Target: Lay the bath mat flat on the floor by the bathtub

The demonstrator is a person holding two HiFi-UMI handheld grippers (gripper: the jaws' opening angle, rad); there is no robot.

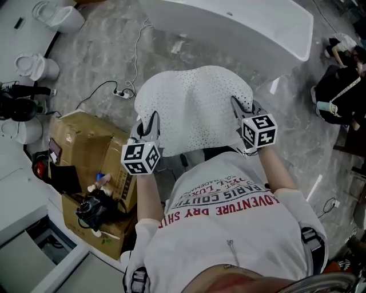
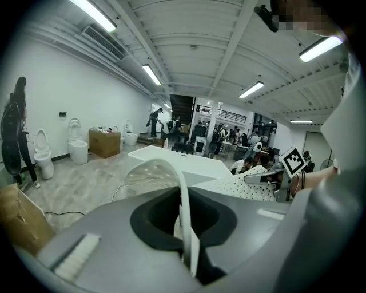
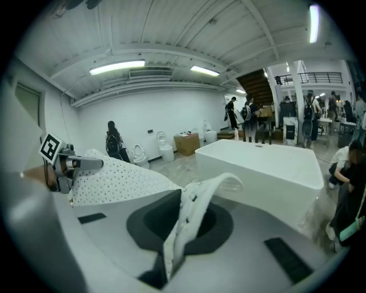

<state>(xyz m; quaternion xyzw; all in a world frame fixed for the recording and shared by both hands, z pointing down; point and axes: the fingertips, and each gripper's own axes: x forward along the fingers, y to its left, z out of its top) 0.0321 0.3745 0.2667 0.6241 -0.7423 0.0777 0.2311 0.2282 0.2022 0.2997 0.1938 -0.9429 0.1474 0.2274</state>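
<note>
Grey marbled floor (image 1: 97, 51), white bathtub (image 1: 240, 23) stood on it at top, white toilets (image 1: 62, 17) at left, power strip (image 1: 122, 94) with cable, cardboard boxes (image 1: 86, 143) lower left.

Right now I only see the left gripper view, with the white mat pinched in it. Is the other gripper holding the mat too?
Observer: Yes. The right gripper view shows the right gripper shut on the bath mat's edge.
Operator: Is it lying down yet?
Observer: No. In the head view it humps up in the air between the left gripper and the right one, with the bathtub beyond it.
Operator: Is anything lying where it goes?
Observer: A power strip with a cable lies on the floor near the mat's left side.
</note>
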